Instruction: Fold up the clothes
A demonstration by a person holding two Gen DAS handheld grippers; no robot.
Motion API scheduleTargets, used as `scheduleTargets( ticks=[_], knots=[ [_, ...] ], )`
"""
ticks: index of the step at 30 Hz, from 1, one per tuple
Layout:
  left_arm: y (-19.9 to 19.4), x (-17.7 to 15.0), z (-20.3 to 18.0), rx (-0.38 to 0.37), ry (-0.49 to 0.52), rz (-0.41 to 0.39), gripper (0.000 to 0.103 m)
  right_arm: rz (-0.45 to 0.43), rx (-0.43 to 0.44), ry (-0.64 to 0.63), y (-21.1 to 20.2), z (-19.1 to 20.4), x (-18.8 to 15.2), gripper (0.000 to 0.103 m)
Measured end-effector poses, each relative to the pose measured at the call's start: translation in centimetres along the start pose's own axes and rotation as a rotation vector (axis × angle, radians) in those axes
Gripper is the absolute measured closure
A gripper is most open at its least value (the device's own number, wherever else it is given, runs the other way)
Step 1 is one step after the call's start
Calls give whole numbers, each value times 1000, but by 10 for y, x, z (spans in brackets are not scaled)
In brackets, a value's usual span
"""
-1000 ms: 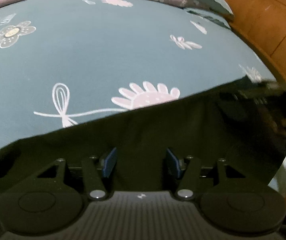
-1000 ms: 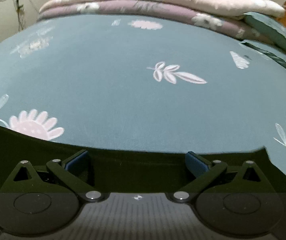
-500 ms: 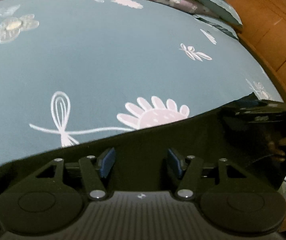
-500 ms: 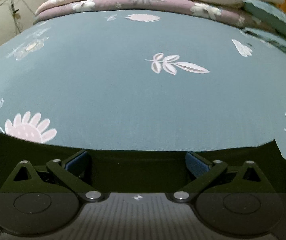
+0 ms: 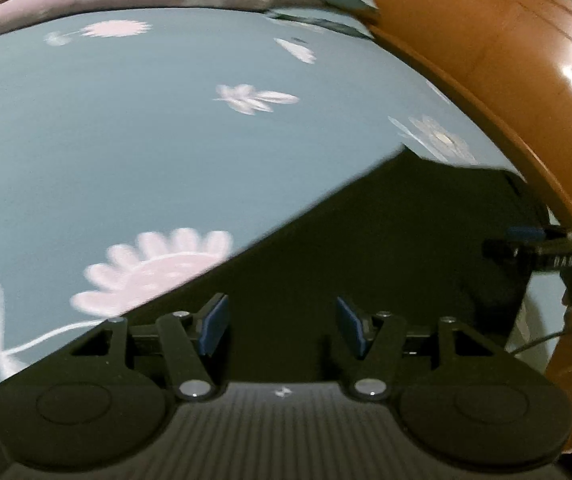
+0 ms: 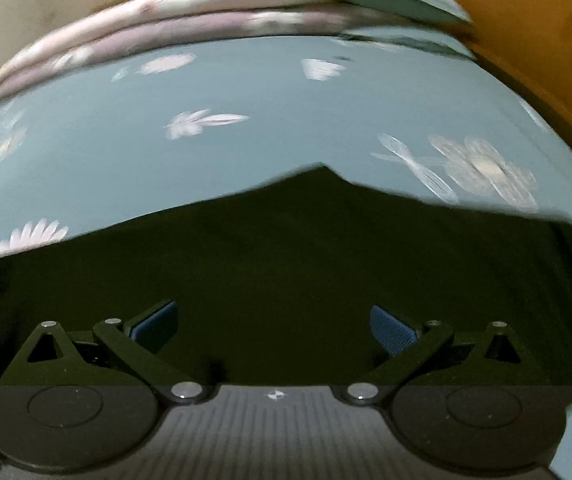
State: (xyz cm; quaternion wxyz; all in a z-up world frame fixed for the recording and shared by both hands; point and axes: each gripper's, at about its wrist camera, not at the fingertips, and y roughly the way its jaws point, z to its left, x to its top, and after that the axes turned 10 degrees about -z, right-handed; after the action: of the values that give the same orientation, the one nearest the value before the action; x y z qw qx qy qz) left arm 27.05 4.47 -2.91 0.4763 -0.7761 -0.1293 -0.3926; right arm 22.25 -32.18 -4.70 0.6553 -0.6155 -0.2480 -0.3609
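- Dark garment (image 6: pixel 286 264) lies spread on the blue flowered bedsheet (image 5: pixel 106 132), near the bed's front edge, beside the wooden bed frame (image 5: pixel 486 60).
- We see one flat dark sheet with a peaked far edge; no fold line or layering can be made out, so how much folding is done stays unclear to us.
- Its long axis seems to run side to side across the bed, peak pointing toward the stacked quilts (image 6: pixel 166 32).
- Our left gripper (image 5: pixel 282 320) and right gripper (image 6: pixel 274 324) both hover over the cloth with jaws spread, holding nothing.
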Motion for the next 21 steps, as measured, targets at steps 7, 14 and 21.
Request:
scheduleTargets(
  ticks=[7, 14, 21],
  knots=[
    [11, -10, -43, -59, 122, 12, 45, -22, 8, 140, -24, -29, -25, 0],
    [16, 1, -47, -54, 181, 4, 79, -43, 35, 196, -44, -46, -42, 0],
    [56, 37, -50, -76, 374, -3, 93, -54, 49, 205, -41, -51, -36, 0]
  ],
)
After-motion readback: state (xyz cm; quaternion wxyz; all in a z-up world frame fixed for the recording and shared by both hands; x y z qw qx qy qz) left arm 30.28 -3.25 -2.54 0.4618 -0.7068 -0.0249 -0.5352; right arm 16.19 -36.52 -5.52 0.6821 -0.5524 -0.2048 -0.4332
